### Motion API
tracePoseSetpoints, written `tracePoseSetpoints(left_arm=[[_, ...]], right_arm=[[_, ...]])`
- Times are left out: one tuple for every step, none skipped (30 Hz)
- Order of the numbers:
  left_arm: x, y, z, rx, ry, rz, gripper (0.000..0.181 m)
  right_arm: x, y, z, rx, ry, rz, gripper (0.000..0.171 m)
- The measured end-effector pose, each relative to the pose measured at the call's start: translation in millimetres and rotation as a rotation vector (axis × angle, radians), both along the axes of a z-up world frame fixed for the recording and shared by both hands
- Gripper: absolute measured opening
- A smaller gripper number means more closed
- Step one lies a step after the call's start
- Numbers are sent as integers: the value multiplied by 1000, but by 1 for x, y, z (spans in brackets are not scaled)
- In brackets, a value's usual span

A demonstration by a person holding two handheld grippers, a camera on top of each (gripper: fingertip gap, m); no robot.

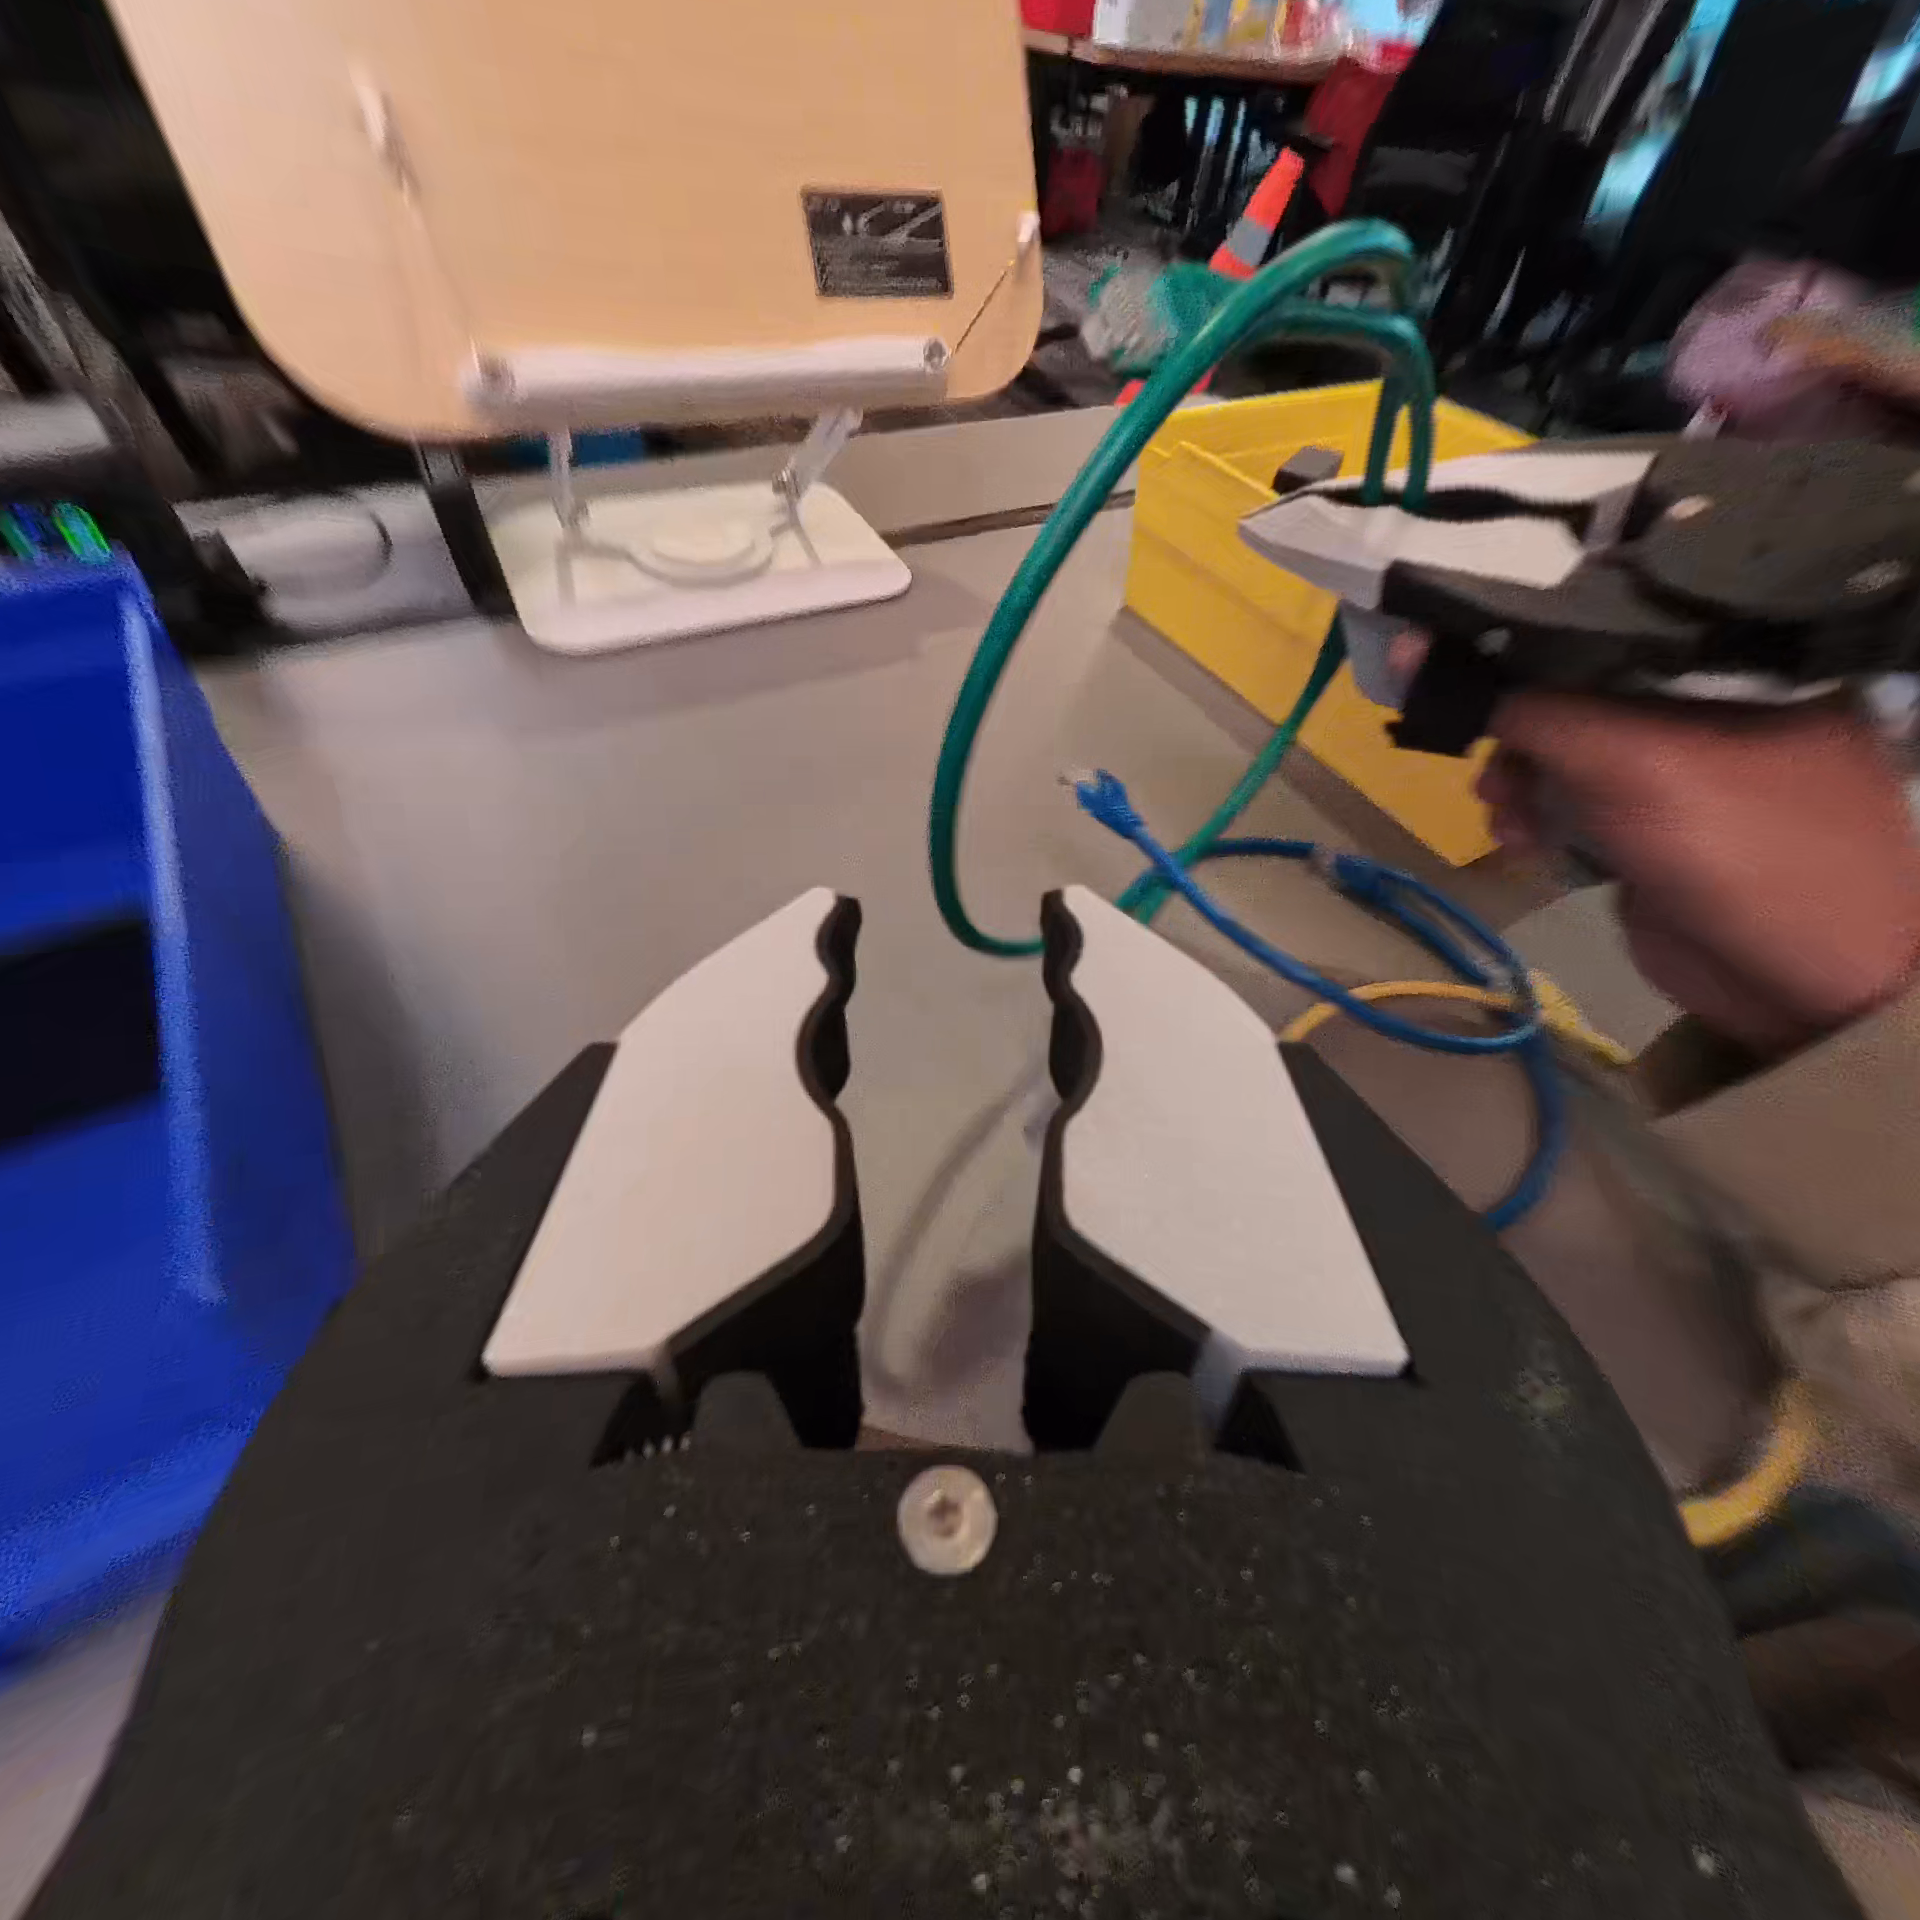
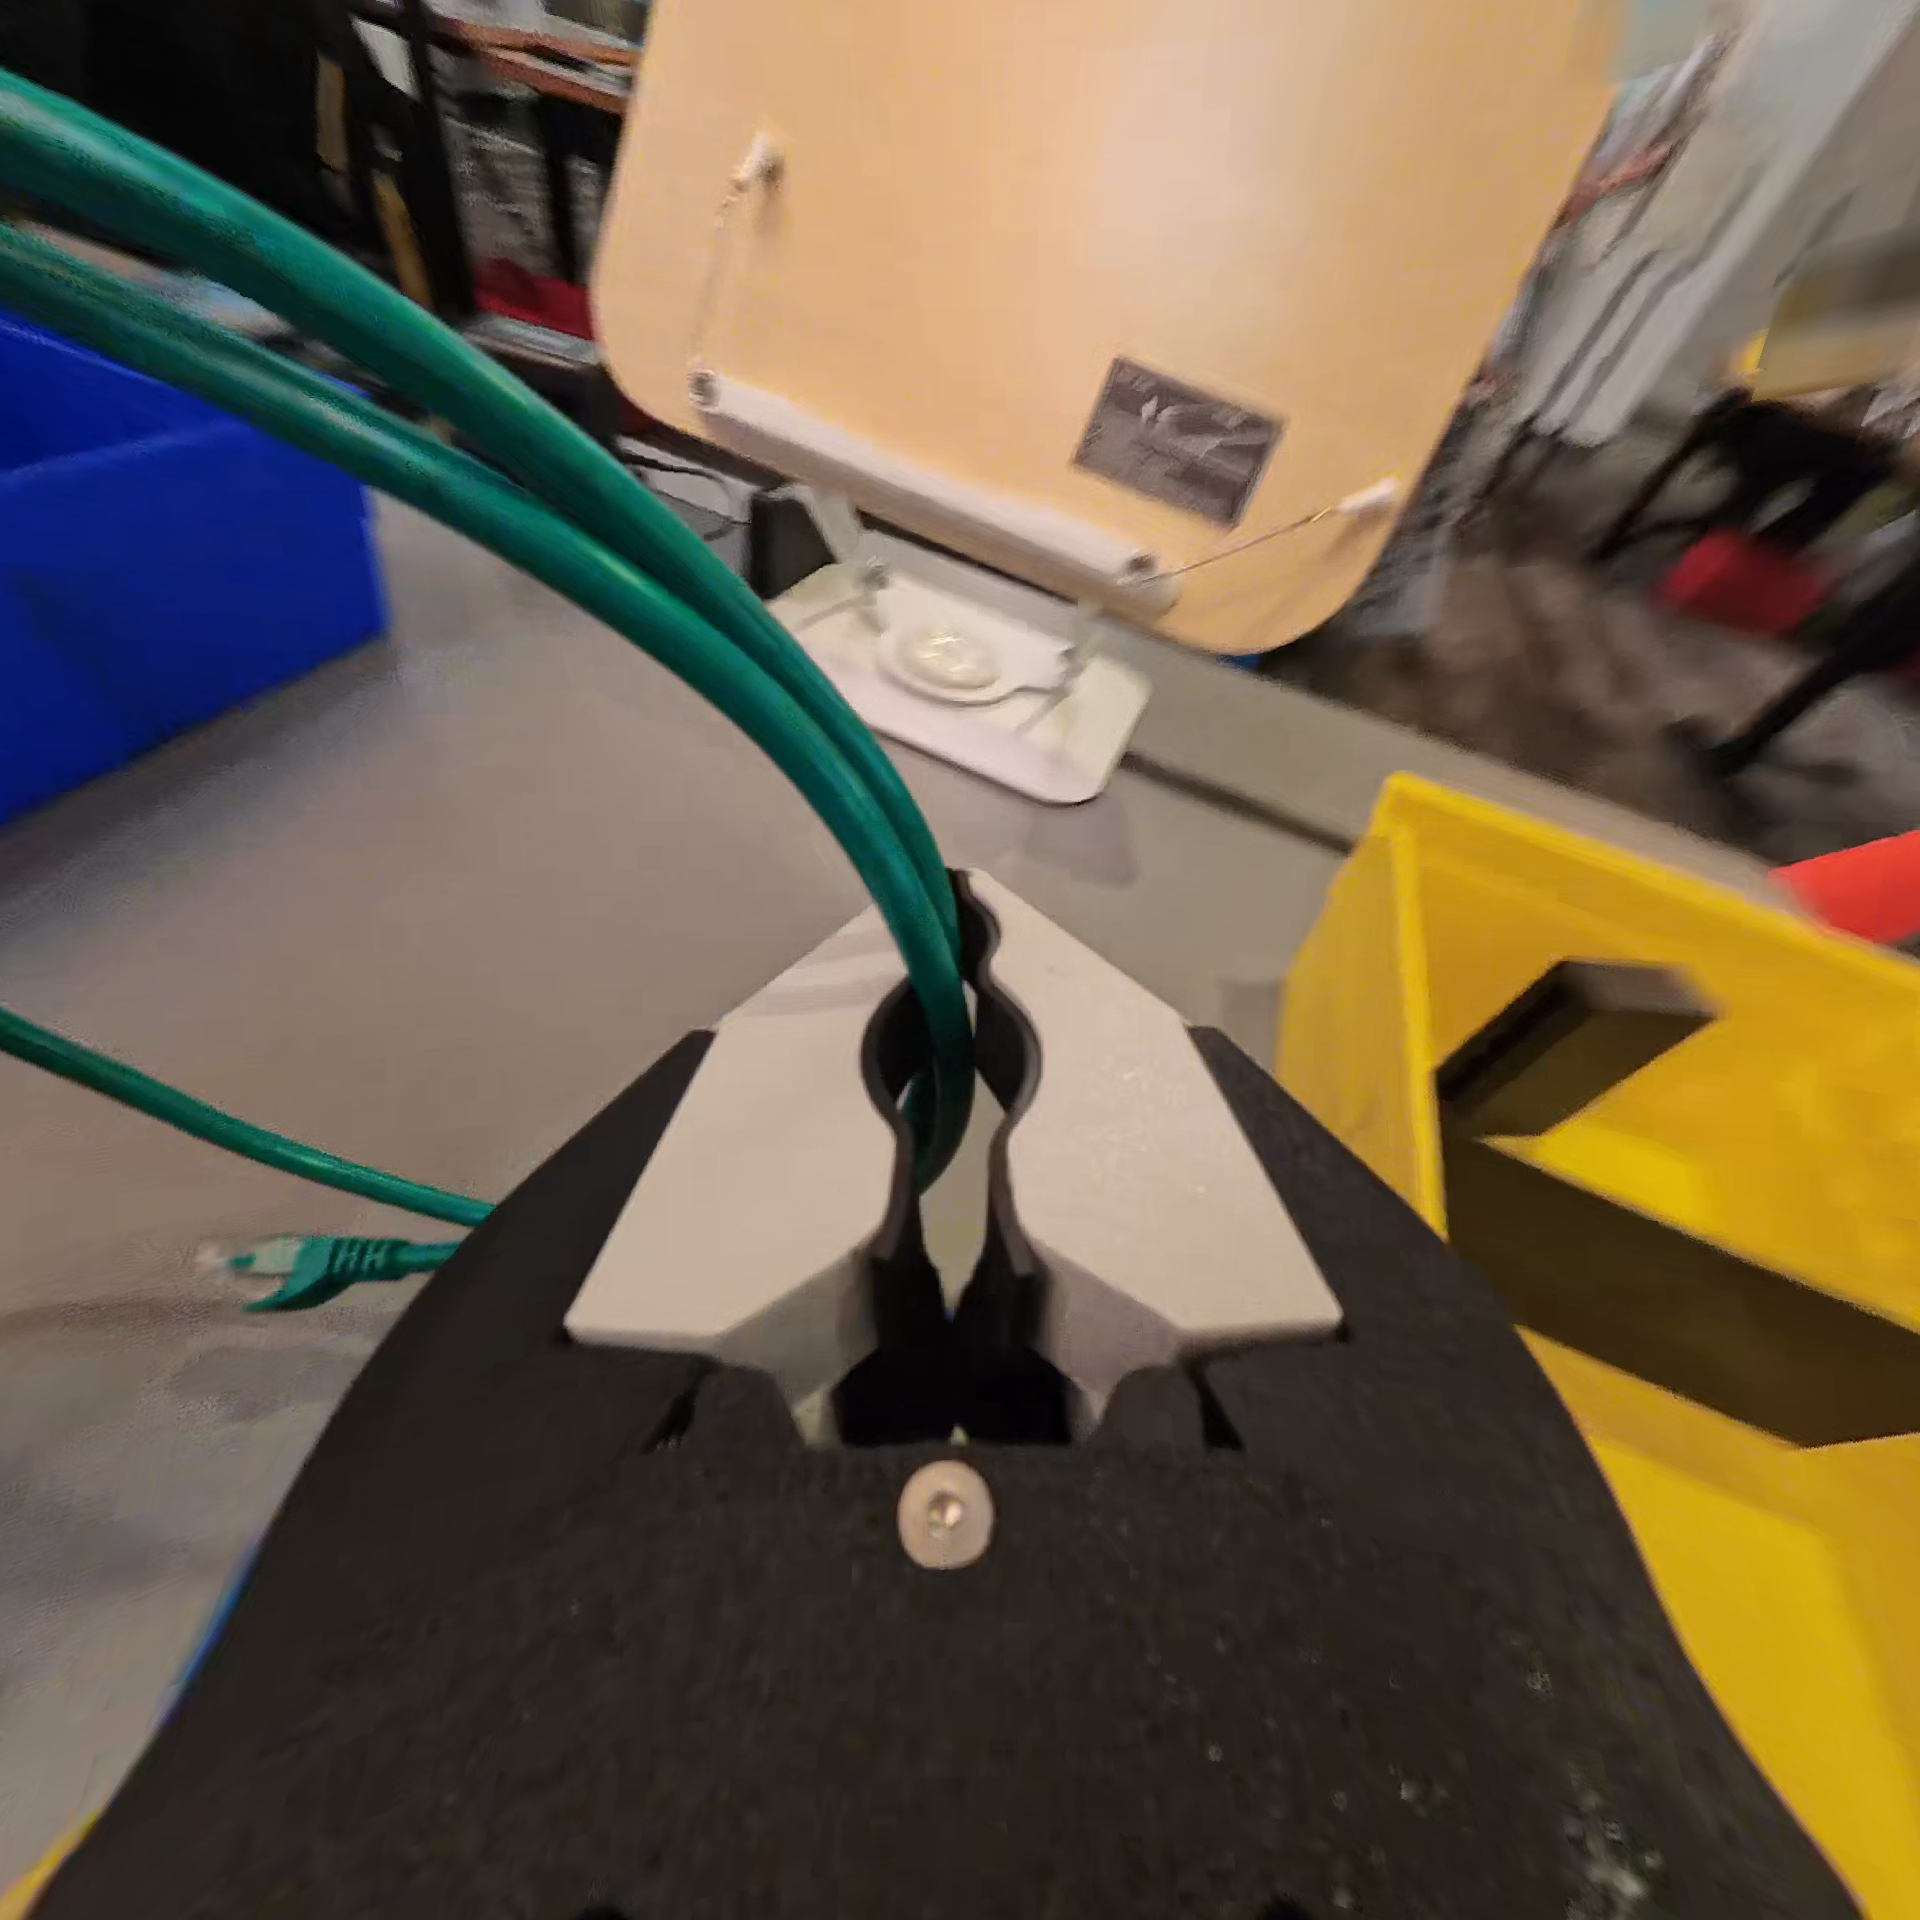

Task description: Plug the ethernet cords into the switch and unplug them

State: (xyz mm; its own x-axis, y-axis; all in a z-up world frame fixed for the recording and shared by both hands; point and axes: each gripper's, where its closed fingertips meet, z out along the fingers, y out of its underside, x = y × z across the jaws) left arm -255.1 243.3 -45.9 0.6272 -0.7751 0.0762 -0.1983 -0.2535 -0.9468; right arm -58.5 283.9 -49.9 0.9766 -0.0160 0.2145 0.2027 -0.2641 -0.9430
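Right claw [image 2: 961,997] pinched on the doubled green cord [image 2: 623,582], springy and light, better held near its plug [image 2: 312,1270]; left claw [image 1: 951,935] parted, empty above worktop [image 1: 582,810].

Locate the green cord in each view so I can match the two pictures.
Left wrist view: green cord arcs at centre-right, from the table up into the right gripper, shut on it.
Right wrist view: green cord sweeps from upper left into the shut gripper at centre; its plug hangs at lower left.
Shared landmark: yellow bin.
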Motion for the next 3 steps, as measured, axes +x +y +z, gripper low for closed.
tracePoseSetpoints(left_arm=[[-2,-8,-7,-72,-73,4,35],[-2,-18,-14,-127,-140,-12,34],[-3,-26,-25,-161,-160,-25,34]], right_arm=[[4,5,0,15,-67,-28,0],[7,10,0,29,-111,-48,1],[10,13,0,43,-155,-79,1]])
